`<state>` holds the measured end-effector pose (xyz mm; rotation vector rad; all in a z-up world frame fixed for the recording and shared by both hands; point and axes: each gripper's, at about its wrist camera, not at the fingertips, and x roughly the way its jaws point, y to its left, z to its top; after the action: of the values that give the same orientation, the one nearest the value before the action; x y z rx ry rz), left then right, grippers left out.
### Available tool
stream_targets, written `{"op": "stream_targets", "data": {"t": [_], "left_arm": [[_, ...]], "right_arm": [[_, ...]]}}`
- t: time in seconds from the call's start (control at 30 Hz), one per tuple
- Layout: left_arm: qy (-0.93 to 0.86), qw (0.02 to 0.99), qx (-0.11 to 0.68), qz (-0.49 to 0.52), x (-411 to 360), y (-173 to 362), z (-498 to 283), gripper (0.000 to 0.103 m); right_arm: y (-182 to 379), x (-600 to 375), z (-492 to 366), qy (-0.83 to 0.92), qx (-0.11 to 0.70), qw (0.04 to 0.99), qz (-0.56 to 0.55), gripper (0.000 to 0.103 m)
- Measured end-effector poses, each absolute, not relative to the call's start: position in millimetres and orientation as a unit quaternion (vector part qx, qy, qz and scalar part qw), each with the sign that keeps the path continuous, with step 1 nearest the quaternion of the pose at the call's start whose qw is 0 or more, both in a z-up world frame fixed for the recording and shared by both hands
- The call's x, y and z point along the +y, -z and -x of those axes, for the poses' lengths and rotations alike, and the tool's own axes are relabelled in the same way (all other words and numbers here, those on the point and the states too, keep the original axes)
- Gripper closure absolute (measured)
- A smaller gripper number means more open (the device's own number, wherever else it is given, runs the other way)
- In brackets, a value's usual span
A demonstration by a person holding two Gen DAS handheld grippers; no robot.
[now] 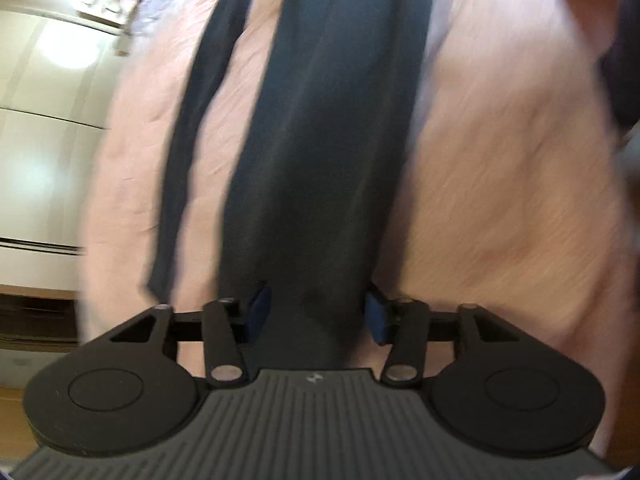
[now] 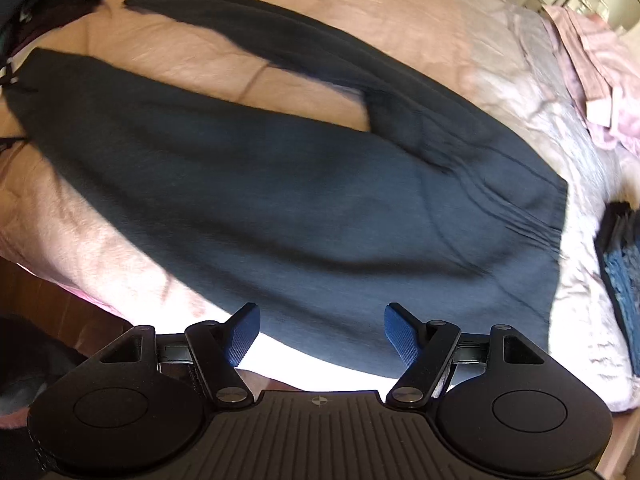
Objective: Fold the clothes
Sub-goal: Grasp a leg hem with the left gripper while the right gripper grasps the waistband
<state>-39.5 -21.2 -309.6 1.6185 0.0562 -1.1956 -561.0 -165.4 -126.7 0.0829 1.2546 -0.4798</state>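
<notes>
Dark navy trousers lie flat on a pink bedcover. Their waistband is at the right and the two legs run off to the left. My right gripper hangs open just above the trousers' near edge, with nothing pressed between its blue pads. In the left wrist view the trousers stretch away from me. My left gripper stands open astride their near end. The cloth lies between its pads, which do not squeeze it.
Crumpled pink clothes lie at the bed's far right corner, and dark garments are piled at the far left. A blurred black and blue object sits at the right edge. White cupboards stand beside the bed.
</notes>
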Motion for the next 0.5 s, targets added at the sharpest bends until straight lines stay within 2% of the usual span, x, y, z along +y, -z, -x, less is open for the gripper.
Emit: {"op": "stream_targets", "data": {"t": [0.1,0.17,0.23,0.5], "left_arm": [[0.462,0.554,0.029,-0.692,-12.1,313.0,6.6,0.069],[0.46,0.556,0.039,-0.691,-9.0,311.8,-7.2,0.089],[0.47,0.551,0.045,-0.688,-8.1,309.9,-14.0,0.097],[0.472,0.563,0.107,-0.67,-19.7,295.2,-28.3,0.098]], "right_arm": [[145.0,-139.5,551.4,0.215,0.584,0.783,0.012,0.031],[158.6,-126.4,550.1,0.218,0.584,0.78,0.046,0.031],[172.4,-116.3,551.5,0.224,0.585,0.775,0.079,0.031],[206.3,-135.4,602.8,0.265,0.585,0.743,0.188,0.031]]}}
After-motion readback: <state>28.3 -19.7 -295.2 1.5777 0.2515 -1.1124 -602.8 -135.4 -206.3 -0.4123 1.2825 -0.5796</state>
